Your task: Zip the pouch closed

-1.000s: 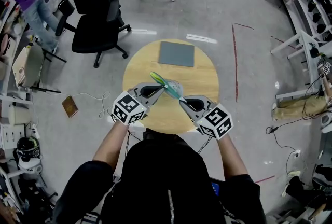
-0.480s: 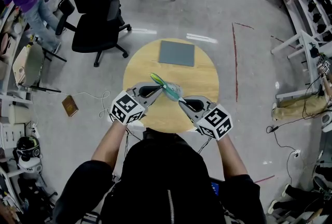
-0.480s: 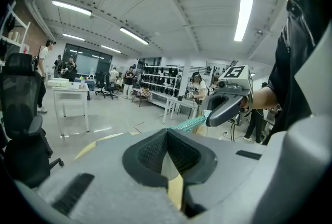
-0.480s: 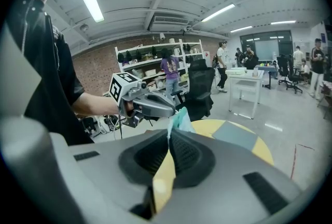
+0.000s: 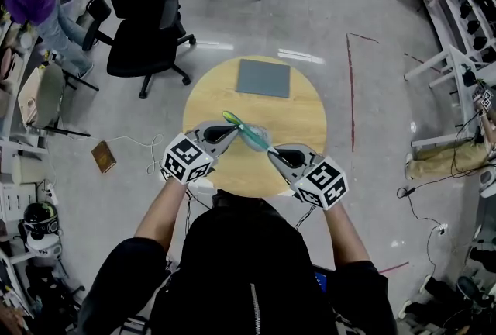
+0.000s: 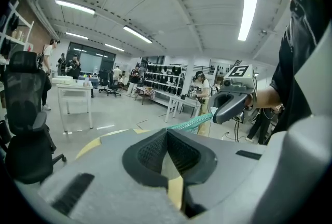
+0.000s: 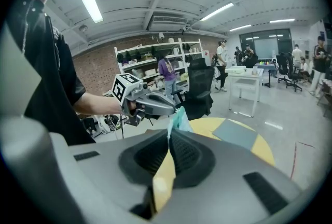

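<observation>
The pouch point(image 5: 249, 133), a slim teal and green one, is hanging in the air over the 6 o'clock half of the round wooden table point(image 5: 302, 116), stretched between the two grippers and touching no surface. It is running on a slant from its green end at about 10 o'clock down to its teal end at about 4 o'clock. What it is carrying inside cannot be made out; only a paler, see-through patch is showing along its side.

The left gripper point(image 5: 234, 132) is coming in from the table's 7 o'clock edge. In the left gripper view its jaws point(image 6: 167, 129) are pressing tight together with no gap, and the pouch's teal zip edge point(image 6: 192, 123) is leading from their tips straight across to the other gripper. Whether they are pinching the zip pull or just the edge, I cannot tell.

The right gripper point(image 5: 271, 150) is reaching in from 5 o'clock. Its jaws point(image 7: 170, 132) are likewise clamping closed, with a teal corner of the pouch point(image 7: 179, 116) sticking up from between their tips.

A flat grey mat point(image 5: 263, 79) is lying at the table's 12 o'clock side, well apart from the pouch, with nothing on it. A black office chair point(image 5: 143, 23) is standing on the floor at 10 o'clock from the table.
</observation>
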A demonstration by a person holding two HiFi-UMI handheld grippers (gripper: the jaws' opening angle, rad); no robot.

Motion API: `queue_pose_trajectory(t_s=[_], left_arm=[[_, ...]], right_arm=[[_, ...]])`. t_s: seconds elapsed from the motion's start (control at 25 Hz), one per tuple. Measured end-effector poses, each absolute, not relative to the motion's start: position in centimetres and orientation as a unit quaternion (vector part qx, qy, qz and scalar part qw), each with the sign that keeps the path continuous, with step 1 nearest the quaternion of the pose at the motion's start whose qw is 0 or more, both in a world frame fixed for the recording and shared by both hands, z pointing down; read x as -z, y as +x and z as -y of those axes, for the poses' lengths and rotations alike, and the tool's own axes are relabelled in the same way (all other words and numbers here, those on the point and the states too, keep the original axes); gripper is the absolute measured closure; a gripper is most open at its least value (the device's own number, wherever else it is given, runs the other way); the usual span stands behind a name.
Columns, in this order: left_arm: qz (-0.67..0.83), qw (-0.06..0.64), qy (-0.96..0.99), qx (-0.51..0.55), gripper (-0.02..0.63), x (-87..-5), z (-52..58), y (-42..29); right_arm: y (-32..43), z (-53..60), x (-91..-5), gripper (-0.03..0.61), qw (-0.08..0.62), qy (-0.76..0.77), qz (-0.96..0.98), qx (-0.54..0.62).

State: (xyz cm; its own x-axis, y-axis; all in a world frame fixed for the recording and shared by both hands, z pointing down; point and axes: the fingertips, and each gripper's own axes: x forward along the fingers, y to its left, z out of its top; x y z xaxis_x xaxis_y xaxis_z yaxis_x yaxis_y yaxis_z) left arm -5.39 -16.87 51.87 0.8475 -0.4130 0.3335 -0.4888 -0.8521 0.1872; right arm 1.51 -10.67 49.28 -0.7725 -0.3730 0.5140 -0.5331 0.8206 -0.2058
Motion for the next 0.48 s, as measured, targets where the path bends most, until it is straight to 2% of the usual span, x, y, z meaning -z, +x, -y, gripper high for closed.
queue_pose_trajectory(t_s=[0.48], left_arm=[[0.257,0.160,0.943,-0.139,0.609,-53.4,17.3,-7.6]], right_arm=[[1.8,10.4,-49.7,0.566,0.234,0.242,0.924,-0.179]])
